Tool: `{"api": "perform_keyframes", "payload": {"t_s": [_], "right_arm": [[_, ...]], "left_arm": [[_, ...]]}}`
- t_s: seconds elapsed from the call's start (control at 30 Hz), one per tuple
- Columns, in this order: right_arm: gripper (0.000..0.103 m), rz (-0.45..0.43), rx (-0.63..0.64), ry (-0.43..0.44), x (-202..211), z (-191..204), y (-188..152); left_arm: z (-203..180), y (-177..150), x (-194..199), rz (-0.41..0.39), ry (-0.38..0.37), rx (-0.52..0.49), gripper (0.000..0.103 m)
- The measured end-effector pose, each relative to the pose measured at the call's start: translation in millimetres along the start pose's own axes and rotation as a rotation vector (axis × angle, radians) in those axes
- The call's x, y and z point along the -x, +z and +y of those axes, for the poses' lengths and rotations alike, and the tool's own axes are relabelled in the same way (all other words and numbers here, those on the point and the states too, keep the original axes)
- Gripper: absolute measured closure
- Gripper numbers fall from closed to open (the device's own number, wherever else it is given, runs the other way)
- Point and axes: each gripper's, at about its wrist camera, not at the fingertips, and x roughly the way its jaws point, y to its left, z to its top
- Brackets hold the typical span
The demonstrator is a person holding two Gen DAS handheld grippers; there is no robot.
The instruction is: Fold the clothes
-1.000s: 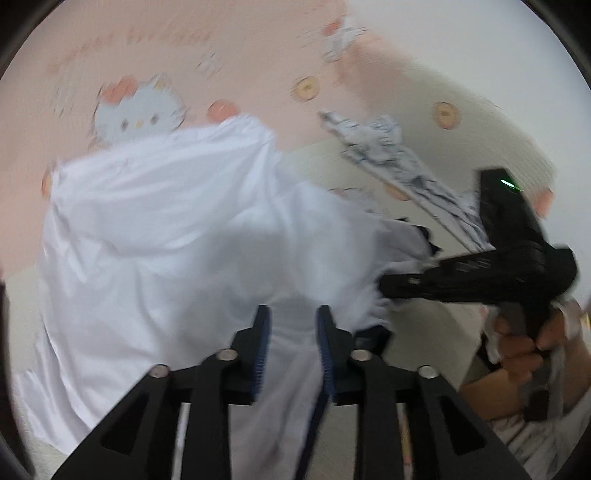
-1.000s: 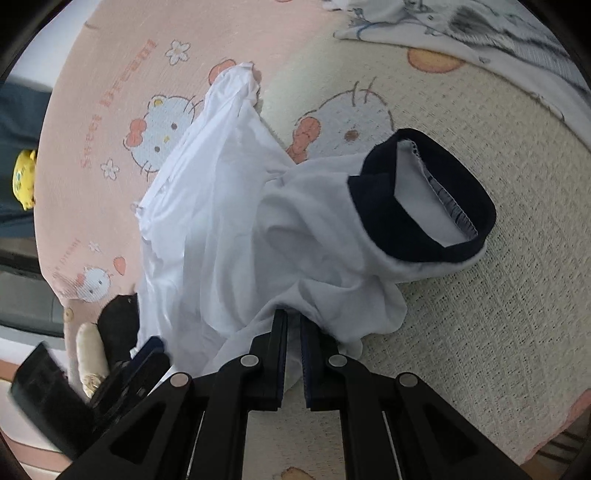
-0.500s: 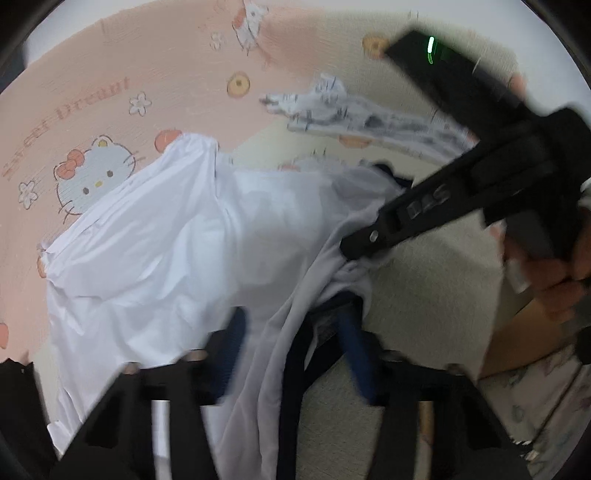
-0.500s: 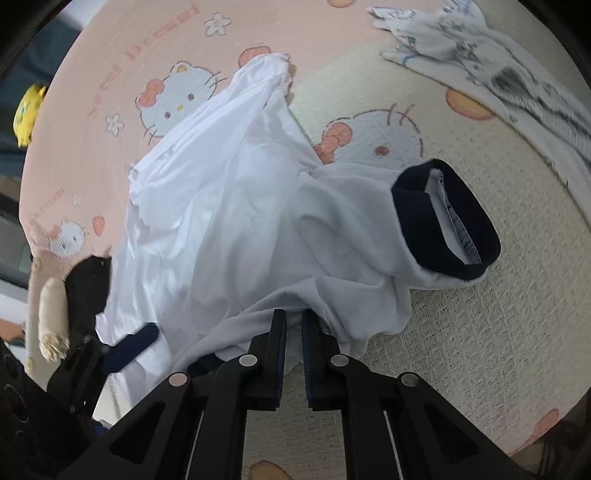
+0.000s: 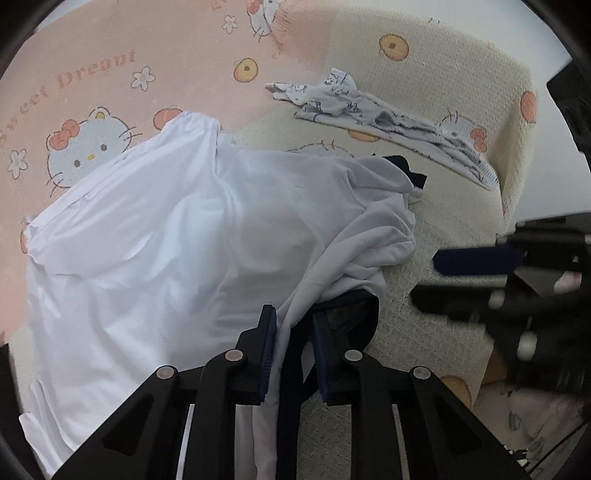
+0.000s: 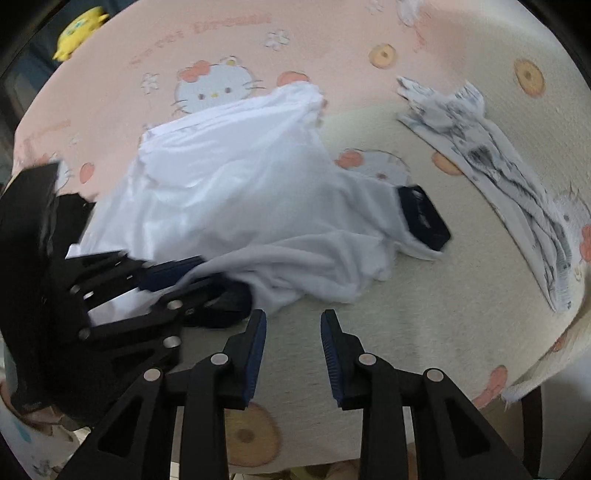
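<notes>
A white T-shirt [image 5: 177, 251] with dark navy trim lay crumpled on a bed covered by a pink and cream blanket [image 5: 92, 74] printed with cartoon cats, flowers and round orange shapes. The shirt sat toward the middle and left of the blanket, bunched in loose folds, with one navy-edged sleeve cuff [image 6: 424, 218] poking out on its right side. The left hand-held gripper [image 5: 293, 325] was at the near edge of the shirt, its jaws closing, with a fold of white cloth and the navy band [image 5: 354, 314] of the shirt between its blue pads; whether the pads already pressed on the cloth could not be told for sure, though they stood close together around it. The right hand-held gripper [image 6: 293, 332] hovered over bare cream blanket just to the right of the shirt's near edge, its jaws opening and spread apart with nothing between them. Farther away, on the right side of the bed, a second garment [image 5: 388, 110], pale with a small grey and blue print, lay stretched out well apart from the shirt. A yellow plush toy [image 6: 77, 31] showed at the far left edge.
</notes>
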Motion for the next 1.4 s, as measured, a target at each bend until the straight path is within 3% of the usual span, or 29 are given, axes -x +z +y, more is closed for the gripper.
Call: {"api": "perform_keyframes", "payload": {"t_s": [0.17,0.27,0.47,0.63,0.87,0.9,0.97,1.13,1.33,1.4], "right_arm": [[0.075,0.013,0.005,0.037,-11.8,18.9,3.8],[0.075,-0.026,0.005,0.057,-7.4,21.3,6.7],[0.084,-0.004,0.047,0.065,-20.3,31.6,11.3],[0.084,0.027,0.137,-0.004,-33.8,49.5,12.1],[0.083,0.021,0.251,-0.175,-46.0,69.0,11.3],[0.085,0.013,0.247,-0.191,-46.0,69.5,11.4],[0.099,-0.012,0.239,-0.216,-42.1,69.9,11.1],[0.1,-0.067,0.152,-0.31,-19.4,62.8,7.8],[0.1,-0.057,-0.028,-0.317,-3.5,35.8,-2.6],[0.1,-0.049,-0.064,-0.366,1.5,28.8,-8.8]], "left_arm": [[14.9,-1.2,-3.1,0.007,-0.029,0.05,0.09],[22.2,-3.1,-4.5,0.011,-0.045,0.071,0.09],[38.1,-5.7,-6.5,0.014,-0.069,0.124,0.09],[49.0,-7.3,-7.4,0.017,-0.116,0.173,0.09],[54.7,-9.2,-6.3,0.007,-0.137,0.211,0.09],[55.4,-9.7,-5.6,0.005,-0.142,0.216,0.09],[55.9,-10.5,-3.6,0.001,-0.15,0.22,0.09],[49.7,-8.4,11.8,-0.029,-0.206,0.204,0.089],[31.2,-7.5,29.4,-0.035,-0.142,0.117,0.089],[25.5,-8.5,30.8,-0.032,-0.115,0.098,0.089]]}}
